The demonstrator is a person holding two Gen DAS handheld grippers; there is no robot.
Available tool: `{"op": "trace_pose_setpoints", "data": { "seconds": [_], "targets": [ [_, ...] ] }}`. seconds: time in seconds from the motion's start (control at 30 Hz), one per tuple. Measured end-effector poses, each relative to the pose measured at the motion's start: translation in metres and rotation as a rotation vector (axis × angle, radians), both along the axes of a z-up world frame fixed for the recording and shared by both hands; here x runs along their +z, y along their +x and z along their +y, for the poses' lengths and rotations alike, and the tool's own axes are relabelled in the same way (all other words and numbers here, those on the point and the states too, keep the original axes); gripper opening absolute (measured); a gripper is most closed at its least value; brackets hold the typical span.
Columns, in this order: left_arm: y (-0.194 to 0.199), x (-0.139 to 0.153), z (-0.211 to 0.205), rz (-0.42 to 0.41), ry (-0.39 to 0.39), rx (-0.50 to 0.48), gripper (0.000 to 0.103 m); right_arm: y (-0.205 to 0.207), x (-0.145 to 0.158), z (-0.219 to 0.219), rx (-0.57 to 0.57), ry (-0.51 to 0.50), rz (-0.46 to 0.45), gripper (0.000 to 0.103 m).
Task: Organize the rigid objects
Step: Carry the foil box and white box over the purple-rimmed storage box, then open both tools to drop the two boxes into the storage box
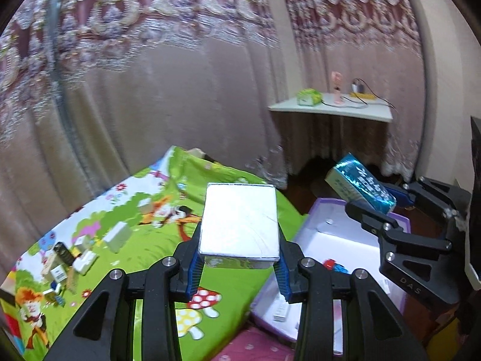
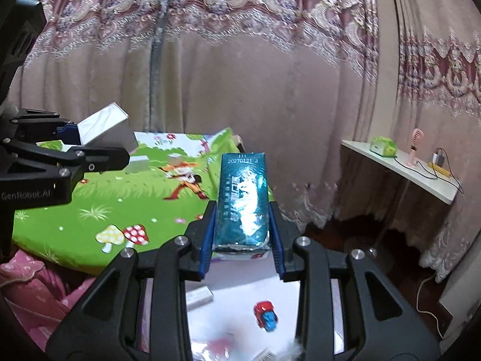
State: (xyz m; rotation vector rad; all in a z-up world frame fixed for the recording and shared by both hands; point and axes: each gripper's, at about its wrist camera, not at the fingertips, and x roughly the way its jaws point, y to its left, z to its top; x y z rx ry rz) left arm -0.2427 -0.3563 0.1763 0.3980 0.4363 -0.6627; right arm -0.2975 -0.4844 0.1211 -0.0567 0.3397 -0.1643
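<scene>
**Two boxes held over bed and bin**

The silver box (image 1: 239, 221) sits clamped between the blue pads of the left claw (image 1: 239, 266), raised above the cartoon-print bedsheet (image 1: 126, 210). The teal box (image 2: 242, 203) stands lengthwise in the right claw (image 2: 242, 249), its jaws pressed on both long sides, a printed date at its far end. Directly below the right claw lies the white-floored bin (image 2: 240, 288) holding a small red-and-blue toy car (image 2: 266, 316) and a small white carton (image 2: 200, 294). Left of the left claw, small boxes (image 1: 69, 258) lie scattered on the sheet. Far beyond both claws hang curtains (image 2: 270, 75); to the right a white shelf (image 2: 399, 165) carries a green packet (image 2: 382, 146) and a pink fan (image 2: 416, 146).
</scene>
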Motion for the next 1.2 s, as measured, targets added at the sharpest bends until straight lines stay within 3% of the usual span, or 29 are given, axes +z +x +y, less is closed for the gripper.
{"op": "trace_pose_setpoints", "data": {
  "seconds": [0.23,0.7,1.03,1.07,1.13,1.2],
  "targets": [
    [-0.005,-0.024,-0.031,0.104,0.051,-0.103,0.041,-0.006,-0.013,-0.023,-0.066,-0.007,0.073,0.037],
    [-0.007,-0.073,-0.076,0.255,0.156,-0.212,0.041,-0.004,-0.036,-0.054,-0.143,0.024,0.201,0.037],
    [0.007,-0.094,-0.079,0.393,0.137,-0.244,0.042,0.005,-0.049,-0.052,-0.146,0.018,0.309,0.037],
    [0.009,-0.098,-0.08,0.403,0.138,-0.245,0.043,0.007,-0.05,-0.051,-0.149,0.019,0.326,0.04],
    [0.012,-0.104,-0.078,0.416,0.144,-0.246,0.059,0.012,-0.053,-0.049,-0.155,0.008,0.356,0.053],
    [0.015,-0.108,-0.072,0.407,0.128,-0.234,0.066,0.017,-0.054,-0.045,-0.168,-0.019,0.375,0.069]
  ]
}}
